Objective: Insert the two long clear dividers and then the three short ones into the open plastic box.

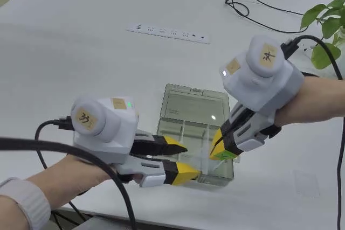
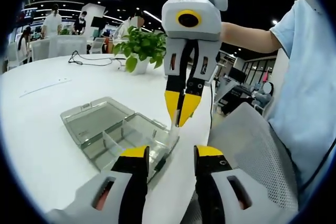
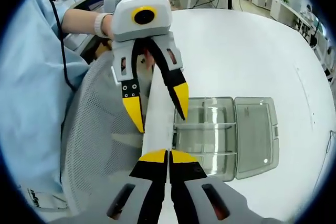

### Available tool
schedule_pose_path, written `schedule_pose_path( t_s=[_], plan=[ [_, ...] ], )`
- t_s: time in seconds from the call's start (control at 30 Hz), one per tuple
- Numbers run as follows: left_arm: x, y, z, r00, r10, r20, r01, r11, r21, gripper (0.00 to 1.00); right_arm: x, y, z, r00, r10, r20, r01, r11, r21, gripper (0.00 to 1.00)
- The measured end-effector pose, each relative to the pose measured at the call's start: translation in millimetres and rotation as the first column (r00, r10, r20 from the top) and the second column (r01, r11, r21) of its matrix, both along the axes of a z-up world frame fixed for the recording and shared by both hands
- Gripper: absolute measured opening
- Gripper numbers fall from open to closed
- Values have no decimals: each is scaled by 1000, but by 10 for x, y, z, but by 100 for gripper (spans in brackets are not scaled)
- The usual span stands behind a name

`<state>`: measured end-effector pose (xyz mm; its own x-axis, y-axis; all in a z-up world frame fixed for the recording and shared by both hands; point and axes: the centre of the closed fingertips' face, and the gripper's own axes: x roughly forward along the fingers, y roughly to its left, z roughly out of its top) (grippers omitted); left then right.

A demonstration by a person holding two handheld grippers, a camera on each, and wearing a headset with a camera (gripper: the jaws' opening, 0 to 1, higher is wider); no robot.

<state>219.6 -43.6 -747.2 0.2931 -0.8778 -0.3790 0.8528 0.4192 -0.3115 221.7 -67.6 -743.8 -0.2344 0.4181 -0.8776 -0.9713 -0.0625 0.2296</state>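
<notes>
1. Dividers are what the nearest tool seems to wait on: the left tongs [image 1: 186, 160] hover over the near edge of the table [image 1: 81, 52], jaws spread wide with nothing between them, tips aimed at the box's near wall.
2. Just beyond them, the clear plastic box [image 1: 215, 178] sits close to the table's near edge. Clear dividers [image 3: 205, 125] stand inside it and split it into compartments. I cannot count how many of each length are in.
3. Over the box's near right corner, the right tongs [image 1: 220, 153] point steeply down, closed tip to tip. In the left gripper view a pale sliver seems to run from those tips into the box. It may be a short divider, but I cannot tell.
4. The lid [image 1: 194, 103] lies flat and open on the far side of the box.
5. Well beyond it lies a white power strip [image 1: 168, 32], and a potted plant [image 1: 312, 13] stands at the table's far right.
6. On handling, I judge a divider to be:
   - very light and thin, stiff along its length but ready to bow if pushed off-line;
   - slick, and hard to see against the box.
7. I judge the best grip to be a firm pinch on the top edge, at the middle, leaving both ends free to find their slots.
8. The box looks light enough to slide, so the open tongs could brace its near wall during the push.
</notes>
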Motion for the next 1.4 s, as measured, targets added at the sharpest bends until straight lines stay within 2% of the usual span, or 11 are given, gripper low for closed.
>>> schedule_pose_path(
  t_s=[0.1, 0.33, 0.57, 0.7, 0.77, 0.9, 1.4],
  plan=[
    [28, 80, -21, 1000, 23, -1, -23, 1000, 12, 36, 106, 2, -28, 1000, -14, 25, 15, 1000, -7, 2],
    [89, 268, -97, 997, 74, 30, -75, 995, 66, 52, 293, 17, -58, 996, -46, 73, 47, 999, -16, 2],
    [186, 429, -154, 987, 150, 48, -155, 983, 101, 78, 388, 55, -85, 994, -54, 98, 56, 998, -19, 2],
    [239, 519, -197, 979, 198, 47, -202, 972, 119, 94, 422, 68, -97, 993, -54, 106, 56, 998, -18, 2],
    [259, 558, -213, 975, 220, 42, -223, 967, 125, 100, 494, 89, -113, 991, -55, 119, 57, 998, -8, 2],
    [260, 593, -226, 972, 232, 29, -234, 964, 123, 100, 506, 92, -133, 991, -59, 116, 61, 998, -11, 2],
    [224, 577, -243, 973, 231, 11, -231, 966, 116, 96, 465, 62, -228, 993, -47, 104, 50, 998, -31, 2]
  ],
)
